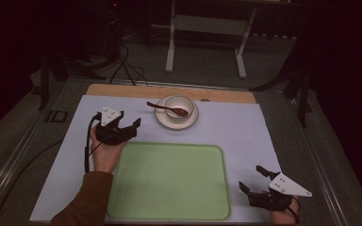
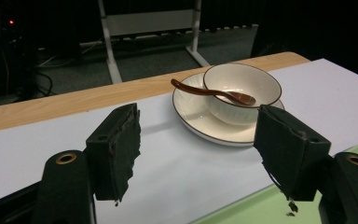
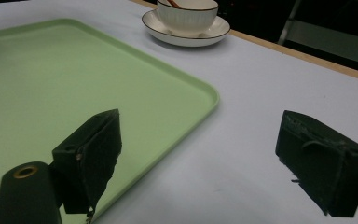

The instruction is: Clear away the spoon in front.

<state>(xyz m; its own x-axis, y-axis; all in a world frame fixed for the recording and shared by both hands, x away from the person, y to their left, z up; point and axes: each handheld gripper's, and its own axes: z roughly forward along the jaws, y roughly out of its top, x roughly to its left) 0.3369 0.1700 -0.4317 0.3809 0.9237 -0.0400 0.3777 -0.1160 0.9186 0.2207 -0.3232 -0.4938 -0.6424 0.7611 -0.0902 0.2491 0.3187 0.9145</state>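
From the high view we look forward and down on the whole tabletop (image 1: 245, 127) from the person's side, well back from it. In the left gripper view we sit low and close between the left tongs (image 2: 198, 149), facing the bowl (image 2: 242, 91) on its plate (image 2: 205, 121) near the far edge. In the right gripper view we ride the right tongs (image 3: 200, 158), skimming over the green tray (image 3: 74, 79) corner. All three views share bowl, plate and tray.

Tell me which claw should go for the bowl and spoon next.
Left. The left claw is open, nearer to the bowl and aimed at it, with the spoon resting in it. The right claw sits by the green tray's near corner, farther off.
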